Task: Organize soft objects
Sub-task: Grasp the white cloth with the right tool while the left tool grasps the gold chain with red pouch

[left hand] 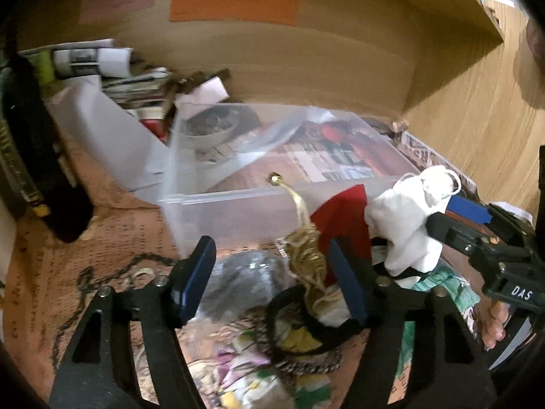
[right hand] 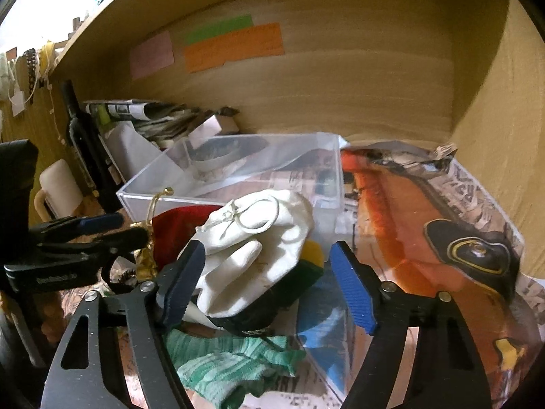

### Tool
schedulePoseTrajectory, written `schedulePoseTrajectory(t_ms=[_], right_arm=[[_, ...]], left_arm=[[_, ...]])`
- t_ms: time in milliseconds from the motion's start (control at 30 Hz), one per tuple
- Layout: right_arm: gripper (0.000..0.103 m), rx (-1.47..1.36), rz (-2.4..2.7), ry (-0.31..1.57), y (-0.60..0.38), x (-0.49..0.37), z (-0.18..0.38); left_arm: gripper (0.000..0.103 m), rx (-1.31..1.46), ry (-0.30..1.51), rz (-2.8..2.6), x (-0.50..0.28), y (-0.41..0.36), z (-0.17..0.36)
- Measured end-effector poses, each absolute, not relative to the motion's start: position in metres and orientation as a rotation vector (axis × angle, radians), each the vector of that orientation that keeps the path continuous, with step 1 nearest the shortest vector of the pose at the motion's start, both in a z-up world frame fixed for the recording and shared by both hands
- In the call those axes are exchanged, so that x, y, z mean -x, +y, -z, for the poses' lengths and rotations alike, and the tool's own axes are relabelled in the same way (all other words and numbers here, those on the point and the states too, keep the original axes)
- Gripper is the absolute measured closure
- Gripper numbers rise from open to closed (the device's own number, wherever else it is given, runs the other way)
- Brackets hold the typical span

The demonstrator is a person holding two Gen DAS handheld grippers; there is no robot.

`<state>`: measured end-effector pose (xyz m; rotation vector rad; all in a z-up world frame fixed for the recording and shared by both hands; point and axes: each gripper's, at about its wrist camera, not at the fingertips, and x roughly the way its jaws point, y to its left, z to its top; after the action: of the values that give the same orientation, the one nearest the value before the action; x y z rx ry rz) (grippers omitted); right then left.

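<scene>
While I hold both tongs over the heap of soft things, my left gripper (left hand: 272, 276) stands partly open around one gold drawstring pouch (left hand: 306, 259), its pads not pressing. My right gripper (right hand: 269, 283) is likewise partly open about one white drawstring pouch (right hand: 259, 238). One red pouch (right hand: 180, 228) lies between them, one green knit cloth (right hand: 224, 361) below, one clear plastic box (right hand: 238, 170) behind.
</scene>
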<state>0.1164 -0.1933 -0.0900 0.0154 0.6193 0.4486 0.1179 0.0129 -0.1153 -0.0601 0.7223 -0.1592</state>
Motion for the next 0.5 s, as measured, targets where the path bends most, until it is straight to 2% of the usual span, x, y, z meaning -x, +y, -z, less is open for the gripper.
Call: schedulePoseTrajectory(t_ms=[233,333,433,467,500], right_arm=[[0.043,-0.030,-0.500,0.642,-0.188,-0.124,0.093],[0.044,-0.012,-0.497,0.654,-0.184,-0.127,0.096],[0.044,0.013,-0.496,0.660,-0.179,-0.129,0.096],[0.045,0.019,-0.494,0.661,-0.179,-0.129,0.097],[0.051,0.020,-0.492,0.659,-0.179,-0.129,0.096]], left_arm=[[0.064,0.038,0.759,0.208,-0.135,-0.003,0.125],[0.068,0.042,0.759,0.214,-0.138,-0.005,0.128],[0.076,0.051,0.760,0.238,-0.140,-0.006,0.131],[0.080,0.051,0.759,0.234,-0.140,-0.006,0.132],[0.082,0.051,0.759,0.234,-0.140,-0.007,0.132]])
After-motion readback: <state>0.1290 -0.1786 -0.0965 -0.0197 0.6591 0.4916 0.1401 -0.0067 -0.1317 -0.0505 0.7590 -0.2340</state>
